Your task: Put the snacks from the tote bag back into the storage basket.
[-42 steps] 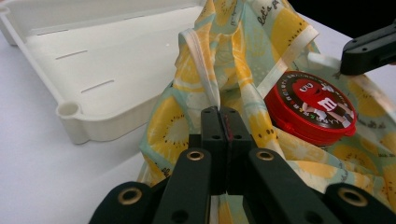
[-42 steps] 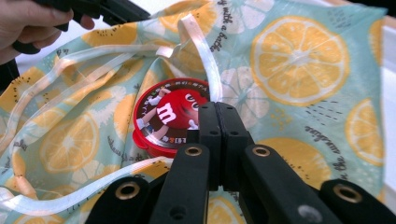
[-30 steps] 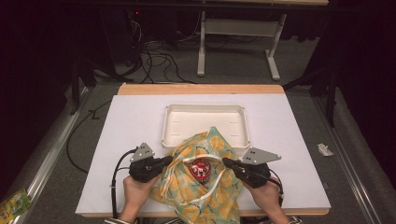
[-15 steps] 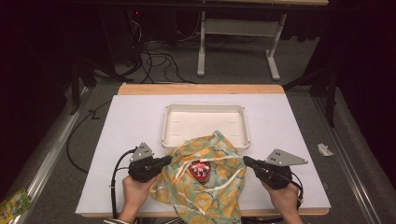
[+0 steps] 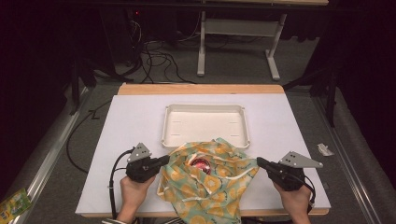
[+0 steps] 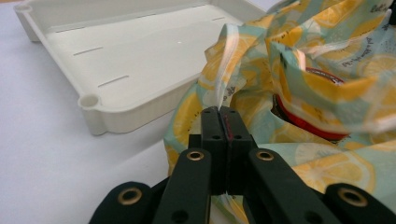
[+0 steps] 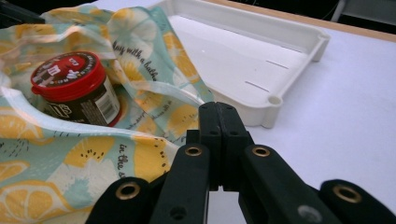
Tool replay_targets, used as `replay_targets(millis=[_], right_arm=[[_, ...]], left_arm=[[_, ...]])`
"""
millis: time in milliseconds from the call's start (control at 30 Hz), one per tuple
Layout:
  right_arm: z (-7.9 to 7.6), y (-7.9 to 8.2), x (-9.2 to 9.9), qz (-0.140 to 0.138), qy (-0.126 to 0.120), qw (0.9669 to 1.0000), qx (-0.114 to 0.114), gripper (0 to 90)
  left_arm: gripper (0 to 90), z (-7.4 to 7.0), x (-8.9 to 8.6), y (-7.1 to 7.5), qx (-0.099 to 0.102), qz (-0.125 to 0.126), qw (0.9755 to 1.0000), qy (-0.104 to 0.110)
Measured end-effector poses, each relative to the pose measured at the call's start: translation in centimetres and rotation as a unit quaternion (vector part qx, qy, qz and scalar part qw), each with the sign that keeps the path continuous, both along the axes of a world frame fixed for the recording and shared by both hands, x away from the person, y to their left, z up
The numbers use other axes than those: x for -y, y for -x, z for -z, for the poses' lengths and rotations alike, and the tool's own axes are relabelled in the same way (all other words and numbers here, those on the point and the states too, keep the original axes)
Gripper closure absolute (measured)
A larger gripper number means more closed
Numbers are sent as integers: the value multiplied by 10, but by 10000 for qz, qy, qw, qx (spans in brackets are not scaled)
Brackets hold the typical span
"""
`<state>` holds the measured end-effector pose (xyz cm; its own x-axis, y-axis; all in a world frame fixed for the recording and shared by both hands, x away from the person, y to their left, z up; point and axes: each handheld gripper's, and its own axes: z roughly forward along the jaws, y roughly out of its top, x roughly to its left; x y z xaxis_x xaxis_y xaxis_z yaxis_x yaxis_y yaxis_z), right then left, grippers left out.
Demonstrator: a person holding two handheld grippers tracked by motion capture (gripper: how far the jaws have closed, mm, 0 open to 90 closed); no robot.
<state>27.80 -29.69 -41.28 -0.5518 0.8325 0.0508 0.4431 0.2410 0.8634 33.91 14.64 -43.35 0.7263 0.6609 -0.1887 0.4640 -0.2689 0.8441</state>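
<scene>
1. The table [image 5: 130,140], covered in white, carries everything; a white tray [image 5: 205,125], with nothing in it, sits toward its far side.
2. The lemon-print bag [image 5: 210,184] lies at the near edge, between the two hands, its far edge touching or overlapping the tray's near rim. It is thin, soft fabric or film, slumped in folds with its mouth gaping upward. It should be light and floppy, giving no resistance and sagging wherever it is not supported. The pale handle strap [image 6: 224,70] or the rim of the mouth looks like the best place to take hold.
3. The left tool [image 5: 161,161] has its jaws pressed together at the bag's left edge. The cloth seems to be pinched between them, though the fold hides the exact contact.
4. The right tool [image 5: 259,162] is also pressed together, with nothing between its jaws, lying just beside the bag's right edge and apart from it.
5. The red-lidded jar [image 7: 77,88] stands inside the bag, upright. It is rigid and probably the only real weight here; lifting one side of the bag alone could tip it.
</scene>
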Motion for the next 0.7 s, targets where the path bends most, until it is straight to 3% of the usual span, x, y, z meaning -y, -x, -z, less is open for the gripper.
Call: replay_targets(millis=[400, 700], right_arm=[[14, -1, 15, 177, -4, 9996, -213, 900], [31, -7, 22, 314, 54, 9977, -601, 900]], left_arm=[[898, 1, -2, 0, -17, -18, 10000, -87], [898, 2, 1, 0, -28, 19, 10000, -45]])
